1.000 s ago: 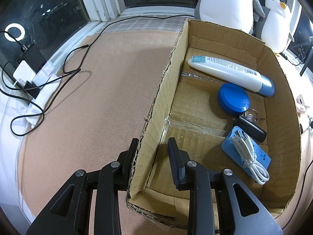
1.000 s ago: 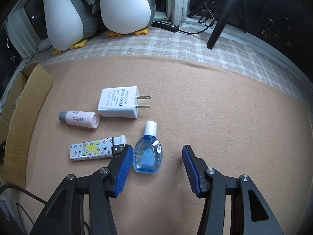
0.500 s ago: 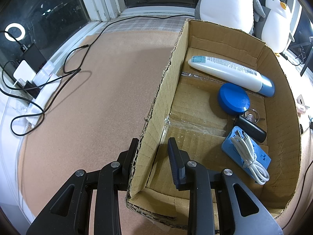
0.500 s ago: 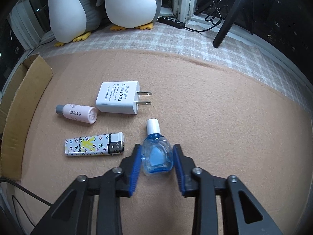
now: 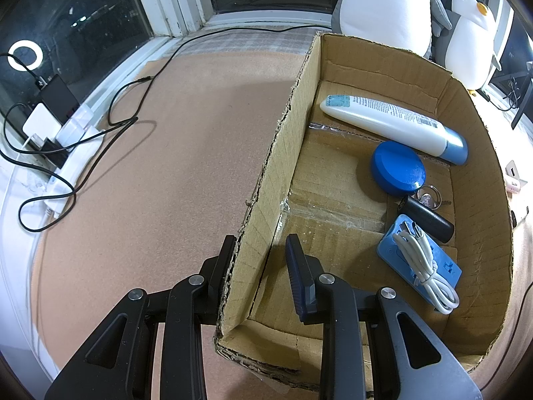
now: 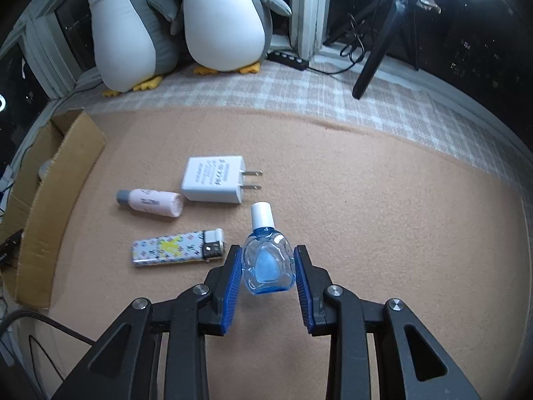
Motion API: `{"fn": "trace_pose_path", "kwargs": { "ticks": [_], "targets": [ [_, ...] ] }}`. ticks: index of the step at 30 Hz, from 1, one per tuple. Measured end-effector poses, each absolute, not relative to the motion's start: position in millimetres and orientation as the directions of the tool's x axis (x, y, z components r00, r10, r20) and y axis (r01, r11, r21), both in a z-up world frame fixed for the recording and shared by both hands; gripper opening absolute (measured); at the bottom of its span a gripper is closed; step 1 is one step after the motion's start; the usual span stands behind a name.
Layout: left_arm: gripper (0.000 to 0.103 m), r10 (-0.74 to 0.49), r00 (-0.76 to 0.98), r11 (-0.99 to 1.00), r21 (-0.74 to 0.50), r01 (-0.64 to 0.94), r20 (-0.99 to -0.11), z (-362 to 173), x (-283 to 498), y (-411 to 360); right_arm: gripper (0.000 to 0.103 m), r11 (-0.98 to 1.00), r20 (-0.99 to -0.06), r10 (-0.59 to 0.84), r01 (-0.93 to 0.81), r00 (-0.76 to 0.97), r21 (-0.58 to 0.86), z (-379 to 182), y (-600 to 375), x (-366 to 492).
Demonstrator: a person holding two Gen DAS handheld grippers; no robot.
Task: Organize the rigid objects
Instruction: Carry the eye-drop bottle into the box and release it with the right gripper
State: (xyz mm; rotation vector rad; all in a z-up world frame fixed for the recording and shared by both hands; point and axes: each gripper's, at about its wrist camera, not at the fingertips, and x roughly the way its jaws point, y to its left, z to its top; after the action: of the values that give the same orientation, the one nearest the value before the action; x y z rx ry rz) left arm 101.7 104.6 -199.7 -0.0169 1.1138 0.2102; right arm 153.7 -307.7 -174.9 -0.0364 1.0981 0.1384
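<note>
My right gripper (image 6: pixel 268 249) is shut on a small blue eye-drop bottle (image 6: pixel 268 263) with a white cap, held just above the tan mat. On the mat to its left lie a patterned lighter (image 6: pixel 176 248), a small pink bottle (image 6: pixel 150 201) and a white plug charger (image 6: pixel 213 183). My left gripper (image 5: pixel 260 238) straddles the left wall of the cardboard box (image 5: pixel 283 153) near its front corner, shut on it. Inside the box lie a white tube (image 5: pixel 393 123), a blue round lid (image 5: pixel 398 171), a black key fob (image 5: pixel 428 218) and a blue device with a coiled white cable (image 5: pixel 419 266).
The box's edge (image 6: pixel 50 206) shows at the left of the right wrist view. Two plush penguins (image 6: pixel 220 16) and a black tripod leg (image 6: pixel 376 53) stand at the back by the window. Black cables (image 5: pixel 110 123) and a power strip lie left of the box.
The right gripper's jaws closed on the eye-drop bottle and then lifted it slightly off the mat. The left gripper has not moved.
</note>
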Motion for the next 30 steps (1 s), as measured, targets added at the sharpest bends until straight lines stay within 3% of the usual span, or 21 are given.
{"fn": "trace_pose_path", "kwargs": {
  "ticks": [15,30],
  "targets": [
    [0.027,0.158,0.427,0.980,0.089,-0.175,-0.890,-199.5,101.5,105.8,0.028,0.938,-0.825,0.234,-0.343,0.515,0.052,-116.7,-207.1,143.2],
    [0.027,0.158,0.427,0.980,0.089,-0.176,-0.890,-199.6,101.4,105.7,0.028,0.825,-0.812,0.395,-0.555,0.429,0.108,-115.0,-85.4,129.4]
  ]
}}
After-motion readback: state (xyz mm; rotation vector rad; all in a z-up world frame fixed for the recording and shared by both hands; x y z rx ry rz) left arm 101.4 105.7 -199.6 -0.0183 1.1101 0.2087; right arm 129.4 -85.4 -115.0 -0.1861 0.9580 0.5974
